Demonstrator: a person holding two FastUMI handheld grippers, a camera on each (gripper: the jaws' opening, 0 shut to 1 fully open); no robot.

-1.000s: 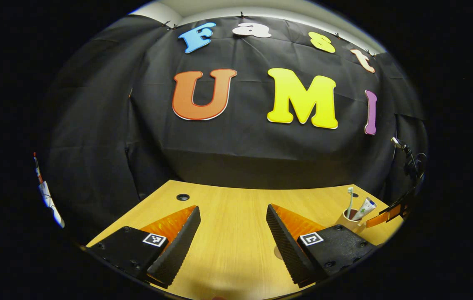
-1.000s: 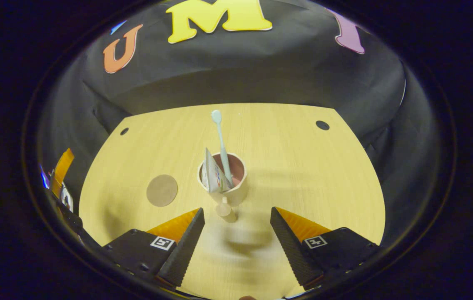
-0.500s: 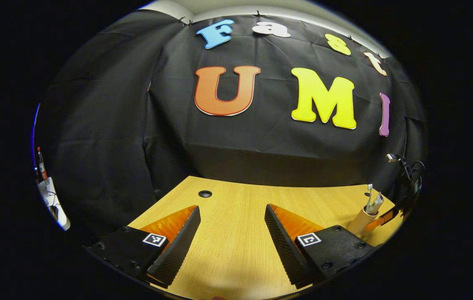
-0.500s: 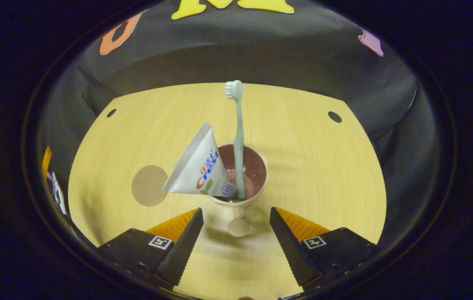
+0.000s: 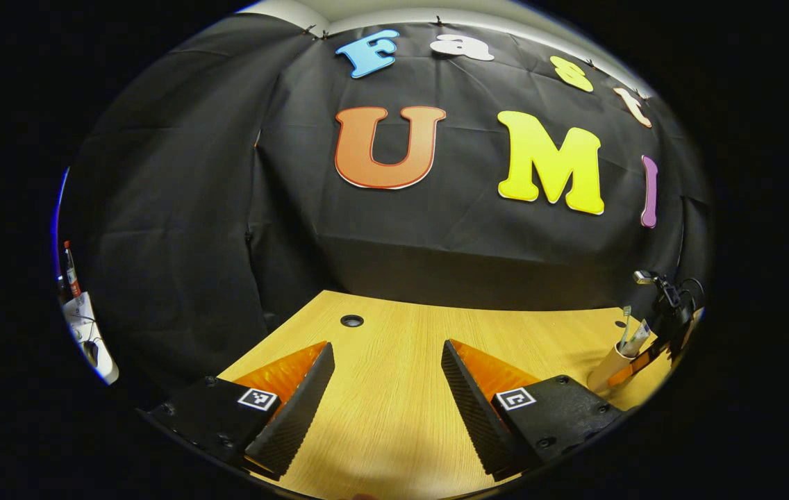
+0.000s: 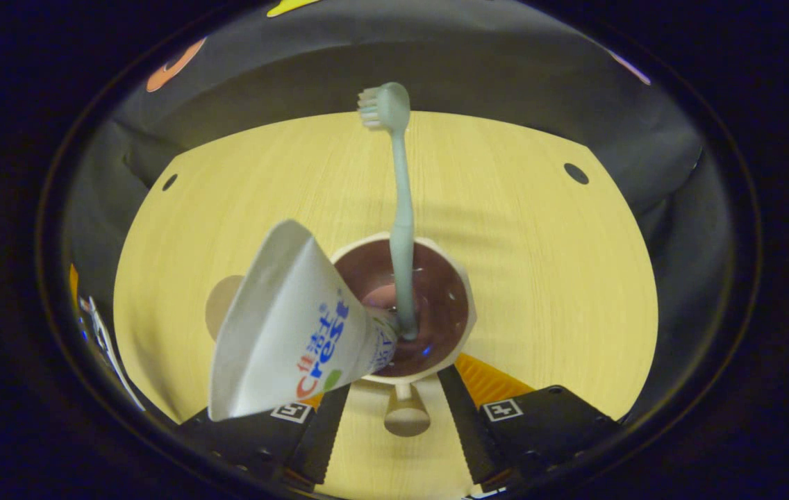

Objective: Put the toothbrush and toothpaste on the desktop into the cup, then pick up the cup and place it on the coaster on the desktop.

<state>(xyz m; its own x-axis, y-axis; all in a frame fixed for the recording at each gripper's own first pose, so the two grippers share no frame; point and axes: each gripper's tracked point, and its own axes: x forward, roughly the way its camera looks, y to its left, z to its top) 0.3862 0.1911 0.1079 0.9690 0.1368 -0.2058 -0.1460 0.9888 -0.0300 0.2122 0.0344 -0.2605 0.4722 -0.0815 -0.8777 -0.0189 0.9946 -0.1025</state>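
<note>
Right gripper view showed the right gripper point(image 6: 394, 430) low over the desk point(image 6: 540, 278), its two ribbed fingers point(image 6: 464, 430) drawn in on either side of the cup's point(image 6: 453, 326) knobbed handle point(image 6: 406, 417). A narrow strip of desk still showed between each pad and the handle, so whether they pressed on it could not be told. The cup stood upright on the wood, its dark inside open to the camera. Inside it the toothbrush point(image 6: 400, 208) rose nearly upright with its bristled head uppermost, and the toothpaste point(image 6: 290, 333) leaned out over the rim toward the left, its flat crimped end hanging above the left finger. The coaster point(image 6: 221, 312) lay on the desk just left of the cup, partly hidden behind the tube.

Left gripper view showed the left gripper point(image 5: 387, 406) released, fingers spread wide with nothing between them, hovering above bare desk. Far off at the right edge of that view stood the cup with brush and tube in it, the other gripper beside it
</note>
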